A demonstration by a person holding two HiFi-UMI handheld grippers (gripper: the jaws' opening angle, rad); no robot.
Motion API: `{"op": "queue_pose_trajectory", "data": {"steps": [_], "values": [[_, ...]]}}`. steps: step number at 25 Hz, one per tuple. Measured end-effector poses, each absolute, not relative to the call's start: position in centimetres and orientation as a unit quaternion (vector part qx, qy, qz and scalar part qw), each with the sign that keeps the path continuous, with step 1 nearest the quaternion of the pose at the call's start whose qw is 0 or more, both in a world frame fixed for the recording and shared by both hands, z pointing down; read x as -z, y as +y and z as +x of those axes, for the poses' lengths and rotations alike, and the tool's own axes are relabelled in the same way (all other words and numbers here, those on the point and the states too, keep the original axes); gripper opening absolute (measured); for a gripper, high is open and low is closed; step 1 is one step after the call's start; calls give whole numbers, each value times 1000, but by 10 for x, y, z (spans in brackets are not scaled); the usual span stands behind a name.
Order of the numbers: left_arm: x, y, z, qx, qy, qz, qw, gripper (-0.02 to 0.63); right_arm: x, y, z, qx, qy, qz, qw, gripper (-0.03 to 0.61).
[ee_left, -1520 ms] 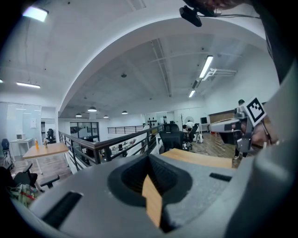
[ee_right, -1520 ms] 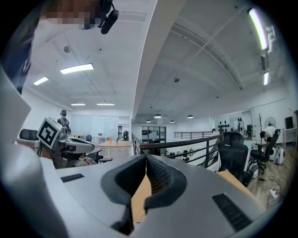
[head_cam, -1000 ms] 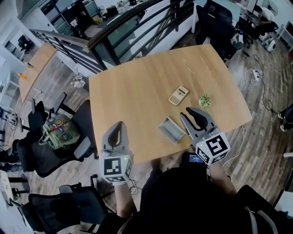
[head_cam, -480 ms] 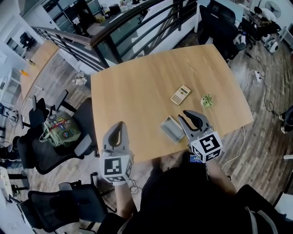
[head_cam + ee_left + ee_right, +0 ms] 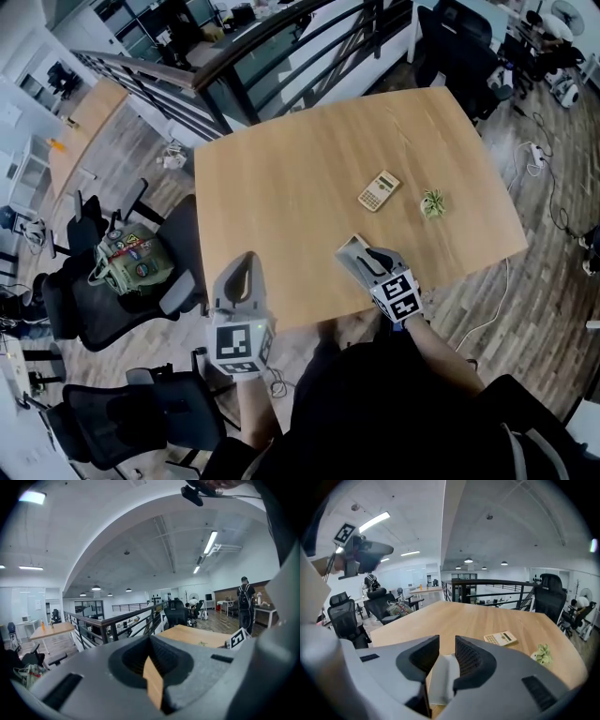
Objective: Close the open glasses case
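The right gripper (image 5: 446, 645), its jaws drawn to a narrow gap nipping one wall of the grey rectangular glasses case (image 5: 351, 249) at the near edge of the pale wooden table (image 5: 300, 159), risks dragging the unbraced case overboard, since the left gripper (image 5: 150, 639) hangs well apart, closed on nothing.

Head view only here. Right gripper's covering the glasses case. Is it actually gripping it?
Observer: Looks like it. In the right gripper view, the right gripper has its jaws nearly together, with a pale wall of the glasses case between them.
Operator: Left one holding anything?
Observer: No. In the left gripper view, the left gripper has its jaws together with nothing between them.
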State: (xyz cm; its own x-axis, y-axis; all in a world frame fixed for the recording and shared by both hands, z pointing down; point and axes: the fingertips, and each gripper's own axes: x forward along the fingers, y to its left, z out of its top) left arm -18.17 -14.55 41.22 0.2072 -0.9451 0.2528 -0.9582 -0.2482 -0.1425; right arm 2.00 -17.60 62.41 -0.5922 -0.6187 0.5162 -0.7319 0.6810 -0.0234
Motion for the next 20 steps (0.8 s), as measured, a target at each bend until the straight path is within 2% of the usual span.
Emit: {"op": "queue_pose_trajectory", "data": {"steps": [5,20], "values": [[-421,-141,-188,-157,-614,773,31,0,-679,-168,9,-131,-875,379,270,115],[-436,-137,-196,-173,-612,771,42,0,-749,-135,-5,-131,-859,356,344,117]]}}
